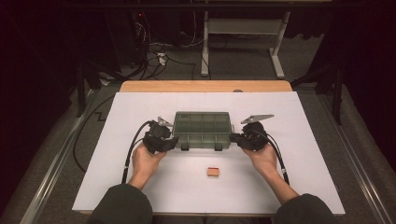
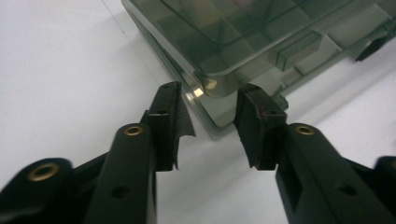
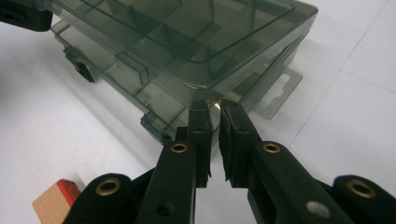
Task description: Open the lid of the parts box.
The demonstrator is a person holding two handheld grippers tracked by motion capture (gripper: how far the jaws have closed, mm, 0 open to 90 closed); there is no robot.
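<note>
we flank the compartment box (image 1: 202, 129), long axis running between our left tongs (image 2: 208, 109) (parted wide, off its corner) and right tongs (image 3: 212, 116), narrow, touching its corner.

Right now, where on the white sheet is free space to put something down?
Bare sheet lies behind the compartment box and along both side edges. In front, the small wooden block sits between the forearms. Crowded: both box ends, by left gripper and right gripper.

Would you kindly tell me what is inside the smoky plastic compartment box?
Through the tinted lid of the compartment box, divider walls forming several compartments show. No contents stand out, but the dark plastic and glare keep the compartment floors from being seen clearly.
</note>
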